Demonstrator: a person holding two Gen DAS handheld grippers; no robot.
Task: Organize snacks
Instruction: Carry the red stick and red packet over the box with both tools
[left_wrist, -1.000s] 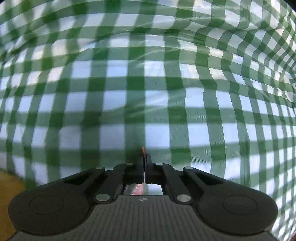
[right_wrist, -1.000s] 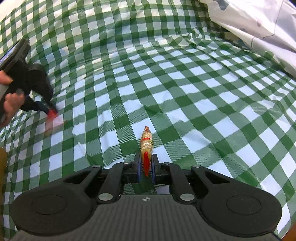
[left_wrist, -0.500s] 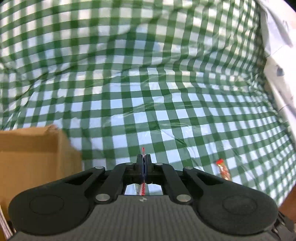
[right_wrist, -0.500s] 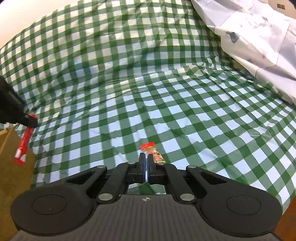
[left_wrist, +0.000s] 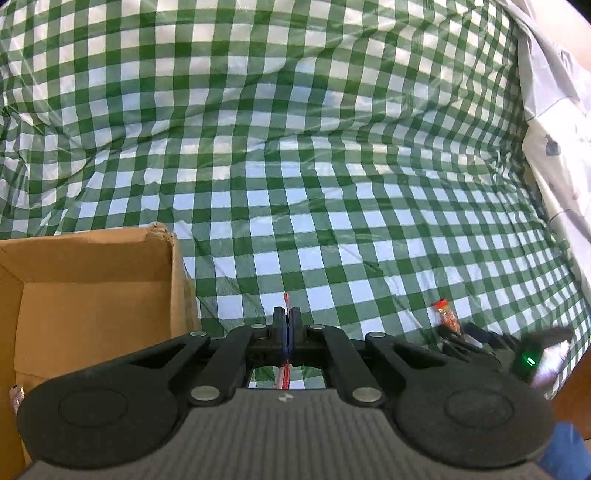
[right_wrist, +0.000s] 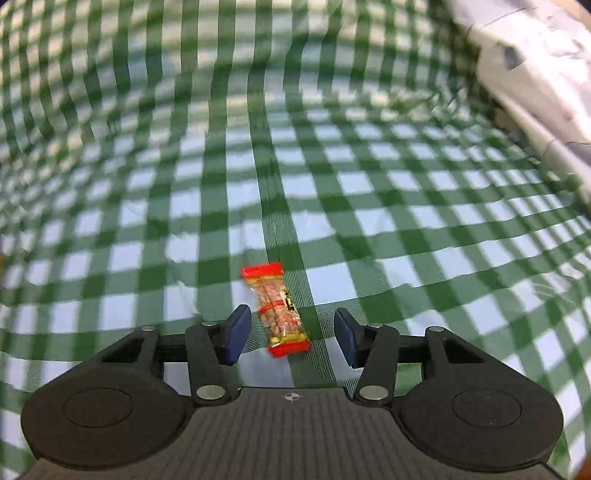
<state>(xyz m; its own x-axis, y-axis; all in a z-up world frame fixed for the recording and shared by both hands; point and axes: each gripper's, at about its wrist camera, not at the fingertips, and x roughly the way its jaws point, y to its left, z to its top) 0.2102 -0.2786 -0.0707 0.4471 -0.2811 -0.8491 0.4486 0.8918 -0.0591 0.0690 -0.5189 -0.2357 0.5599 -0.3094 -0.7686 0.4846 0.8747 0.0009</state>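
Note:
My left gripper (left_wrist: 287, 317) is shut on a thin red snack packet (left_wrist: 285, 300), seen edge-on between its pads. It hangs just right of an open cardboard box (left_wrist: 92, 295). In the right wrist view a second snack packet (right_wrist: 279, 306), clear with red ends, lies flat on the green checked cloth (right_wrist: 369, 206). My right gripper (right_wrist: 291, 319) straddles its near end and its jaws are opening. The blue pads (right_wrist: 236, 328) stand clear of the packet on both sides. The left wrist view also shows that packet (left_wrist: 447, 318) with the right gripper (left_wrist: 465, 334) blurred behind it.
The green checked cloth (left_wrist: 295, 166) is wrinkled and covers the whole surface. A white printed sheet (left_wrist: 554, 129) lies along the right edge, also visible as white printed sheet (right_wrist: 535, 66). The box's near right wall (left_wrist: 181, 280) stands close to my left gripper.
The left gripper rose with its red packet and came beside the box. The right gripper let go of its packet, shut empty, and now stands with jaws apart around it.

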